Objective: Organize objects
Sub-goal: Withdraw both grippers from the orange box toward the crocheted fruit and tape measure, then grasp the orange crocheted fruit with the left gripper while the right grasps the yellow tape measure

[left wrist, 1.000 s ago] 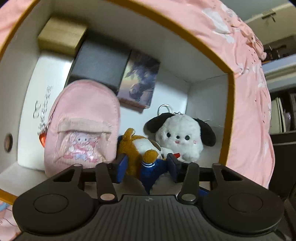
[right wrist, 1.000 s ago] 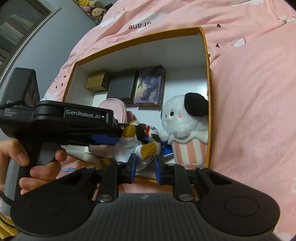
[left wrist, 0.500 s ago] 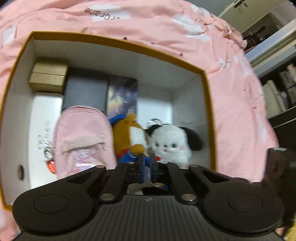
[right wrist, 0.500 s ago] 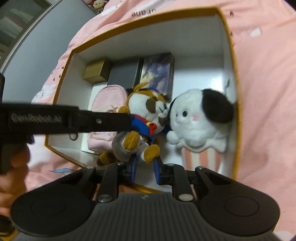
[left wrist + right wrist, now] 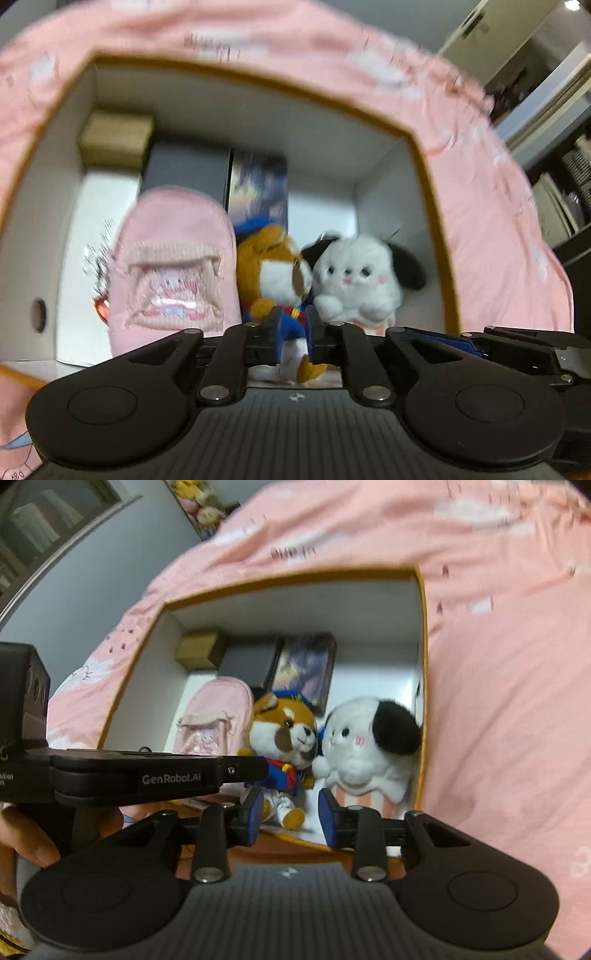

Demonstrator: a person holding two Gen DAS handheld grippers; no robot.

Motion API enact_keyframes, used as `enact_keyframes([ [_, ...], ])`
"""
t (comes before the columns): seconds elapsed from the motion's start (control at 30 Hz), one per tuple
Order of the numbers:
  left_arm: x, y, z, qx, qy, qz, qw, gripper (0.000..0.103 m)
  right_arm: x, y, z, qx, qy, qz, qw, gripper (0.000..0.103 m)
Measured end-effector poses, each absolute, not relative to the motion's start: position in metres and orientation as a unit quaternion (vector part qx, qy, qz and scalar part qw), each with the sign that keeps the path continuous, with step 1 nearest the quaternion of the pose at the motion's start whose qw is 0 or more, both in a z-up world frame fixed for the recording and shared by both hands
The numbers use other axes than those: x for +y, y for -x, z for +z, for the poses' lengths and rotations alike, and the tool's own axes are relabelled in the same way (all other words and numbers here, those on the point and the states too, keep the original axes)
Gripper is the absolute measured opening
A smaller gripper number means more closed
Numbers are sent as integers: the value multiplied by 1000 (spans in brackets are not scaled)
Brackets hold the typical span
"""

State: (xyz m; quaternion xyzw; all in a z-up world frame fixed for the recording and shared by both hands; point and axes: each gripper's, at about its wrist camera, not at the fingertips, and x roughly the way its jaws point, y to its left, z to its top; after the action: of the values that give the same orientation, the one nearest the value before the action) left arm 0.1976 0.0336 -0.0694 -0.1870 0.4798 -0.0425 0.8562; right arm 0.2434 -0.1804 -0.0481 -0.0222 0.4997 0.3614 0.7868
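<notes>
Left gripper (image 5: pixel 293 341) fingers clamp fox plush (image 5: pixel 275 273) in box (image 5: pixel 436 206); right gripper (image 5: pixel 291 814) fingers just parted, apart, plush leg between.

Pink printed bedsheet (image 5: pixel 509 672) all around; grey wall (image 5: pixel 122 557) upper left; dark shelving (image 5: pixel 576 177) far right.

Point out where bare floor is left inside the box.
One bare white patch lies in the open cardboard box: behind the white black-eared plush dog, right of the dark picture box, reaching the far and right walls. Left and front are crowded: pink mini backpack, orange fox plush.
</notes>
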Motion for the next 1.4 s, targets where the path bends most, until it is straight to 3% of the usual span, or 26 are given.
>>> enact_keyframes([
  [0.2,18,-145,-33,357,103,-37,928,28,-202,-205,-25,418,28,354,836,51],
  [0.3,12,-125,-23,326,73,-48,941,35,-215,-187,-21,393,29,345,852,64],
  [0.4,4,-110,-20,311,45,-59,947,41,-227,-173,-24,383,26,330,863,69],
  [0.8,-1,-98,-68,419,70,-166,890,41,-254,-151,-77,418,36,252,872,67],
  [0.9,-6,-98,-87,455,81,-206,862,41,-257,-149,-88,440,55,232,866,60],
  [1.03,-25,-102,-106,486,54,-228,842,50,-261,-152,-99,453,65,219,862,55],
  [1.27,-52,-109,-136,529,18,-236,815,54,-263,-155,-111,474,54,233,847,54],
  [1.4,-59,-111,-144,540,12,-238,807,65,-261,-155,-113,477,53,245,842,54],
])
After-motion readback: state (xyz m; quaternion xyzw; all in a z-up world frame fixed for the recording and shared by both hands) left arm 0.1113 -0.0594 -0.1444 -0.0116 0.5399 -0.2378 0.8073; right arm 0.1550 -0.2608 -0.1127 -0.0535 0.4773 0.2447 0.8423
